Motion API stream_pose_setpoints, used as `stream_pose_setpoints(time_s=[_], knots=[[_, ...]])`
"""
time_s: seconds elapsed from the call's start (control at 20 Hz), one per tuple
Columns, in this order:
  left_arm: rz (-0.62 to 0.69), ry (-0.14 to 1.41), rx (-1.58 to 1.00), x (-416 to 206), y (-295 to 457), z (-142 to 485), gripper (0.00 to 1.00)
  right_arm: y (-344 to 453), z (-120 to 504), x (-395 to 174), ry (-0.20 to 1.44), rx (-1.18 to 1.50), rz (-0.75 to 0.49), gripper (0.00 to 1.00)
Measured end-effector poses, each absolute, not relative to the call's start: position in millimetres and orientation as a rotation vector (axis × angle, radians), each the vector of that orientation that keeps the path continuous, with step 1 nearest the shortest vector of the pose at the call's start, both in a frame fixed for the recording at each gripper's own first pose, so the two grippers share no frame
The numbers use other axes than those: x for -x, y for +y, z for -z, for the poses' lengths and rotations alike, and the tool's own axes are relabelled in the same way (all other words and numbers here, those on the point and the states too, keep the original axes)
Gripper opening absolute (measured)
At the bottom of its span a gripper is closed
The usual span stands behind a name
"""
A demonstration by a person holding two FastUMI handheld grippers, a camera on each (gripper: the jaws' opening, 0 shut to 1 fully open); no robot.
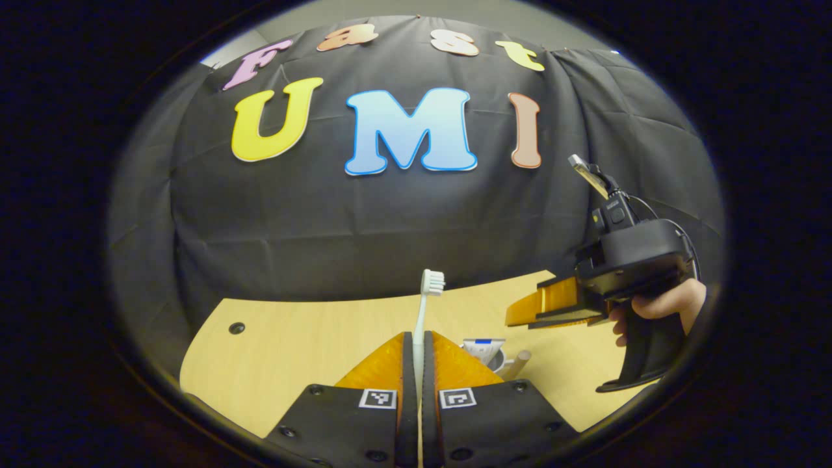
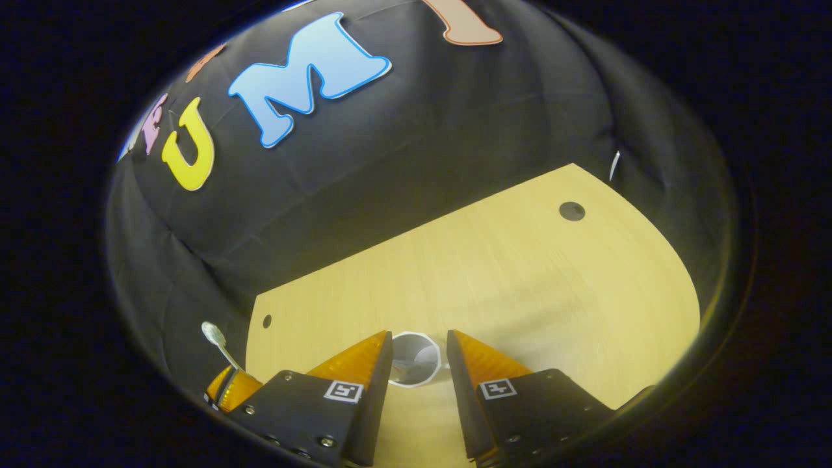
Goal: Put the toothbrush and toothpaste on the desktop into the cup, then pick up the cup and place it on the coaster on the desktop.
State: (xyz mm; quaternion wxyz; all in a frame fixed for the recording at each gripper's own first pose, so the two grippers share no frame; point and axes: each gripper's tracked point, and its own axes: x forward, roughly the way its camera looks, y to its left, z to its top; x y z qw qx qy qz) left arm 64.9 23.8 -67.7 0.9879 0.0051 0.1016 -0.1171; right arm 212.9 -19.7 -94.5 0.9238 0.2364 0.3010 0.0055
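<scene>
My left gripper (image 1: 418, 337) is shut on a white toothbrush (image 1: 424, 305), which stands upright above the table with its bristle head on top. Just right of my fingers sits the grey cup (image 1: 495, 359), partly hidden, with the white, blue-banded end of the toothpaste (image 1: 483, 346) in it. The right gripper (image 1: 520, 317) hovers open above and to the right of the cup, held by a hand (image 1: 669, 302). In the right gripper view my gripper (image 2: 419, 334) is open over the white-rimmed cup (image 2: 411, 372). At lower left the left gripper (image 2: 227, 385) holds the toothbrush (image 2: 217, 340).
The light wooden table (image 2: 520, 279) stretches to the black cloth wall behind. It has small dark holes (image 2: 572, 210) near its corners. A short beige stub (image 1: 518, 364) lies beside the cup.
</scene>
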Motion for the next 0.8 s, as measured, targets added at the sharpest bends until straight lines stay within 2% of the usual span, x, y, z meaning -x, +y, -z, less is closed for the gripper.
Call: stream_pose_setpoints(time_s=[0.15,0.2,0.25,0.3,0.8], knots=[[0.267,0.167,-0.036,-80.5,7.9,58.7,0.12,-35.5,101.6,-201.2,0.628,-0.480,0.017,0.55],[0.279,0.154,-0.038,-85.3,1.9,55.9,0.10,-41.5,103.5,-198.4,0.629,-0.478,0.028,0.45],[0.288,0.141,-0.041,-90.8,-4.1,54.3,0.10,-47.3,104.8,-192.2,0.630,-0.477,0.038,0.55],[0.296,0.129,-0.046,-96.1,-9.6,52.0,0.10,-54.3,106.5,-189.2,0.631,-0.478,0.048,0.50],[0.374,0.029,-0.128,-161.2,-60.5,41.2,0.10,-100.2,129.6,-173.6,0.659,-0.491,0.143,0.50]])
